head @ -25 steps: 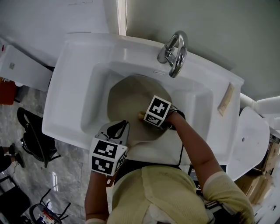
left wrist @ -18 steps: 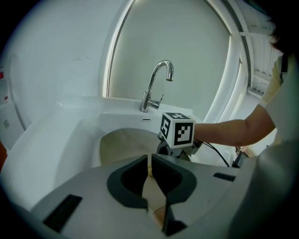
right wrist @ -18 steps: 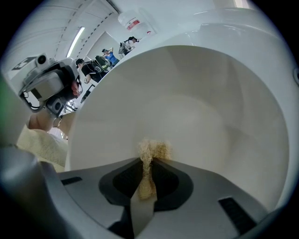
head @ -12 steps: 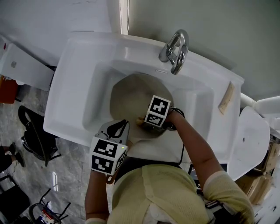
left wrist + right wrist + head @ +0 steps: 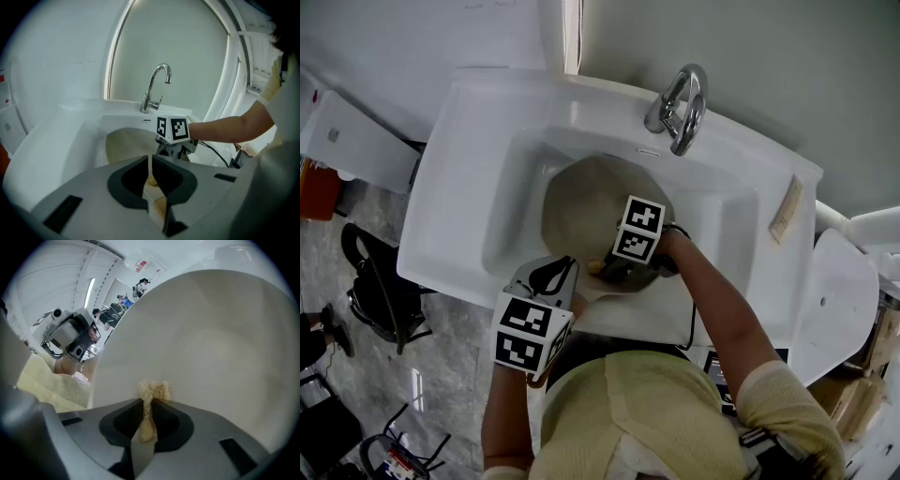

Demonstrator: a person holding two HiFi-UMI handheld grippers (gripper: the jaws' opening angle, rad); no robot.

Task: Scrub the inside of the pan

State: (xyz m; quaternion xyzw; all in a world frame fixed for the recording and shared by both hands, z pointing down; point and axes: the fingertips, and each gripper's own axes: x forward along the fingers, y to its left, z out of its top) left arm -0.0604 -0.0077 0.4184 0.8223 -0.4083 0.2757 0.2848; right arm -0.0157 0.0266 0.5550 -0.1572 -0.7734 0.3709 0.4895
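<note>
Your right tool [image 5: 147, 405]: closed on a tan scrub pad [image 5: 153, 390], pad against the pan [image 5: 581, 211] inside | your left tool [image 5: 150, 174]: clamped on the pan's near edge | pan: in the sink [image 5: 469, 206], frame centre

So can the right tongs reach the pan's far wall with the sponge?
Probably yes. The right tongs, shut on the sponge, are inside the pan, and its bare inside leaves the way free; the tap stands beyond the rim.
</note>
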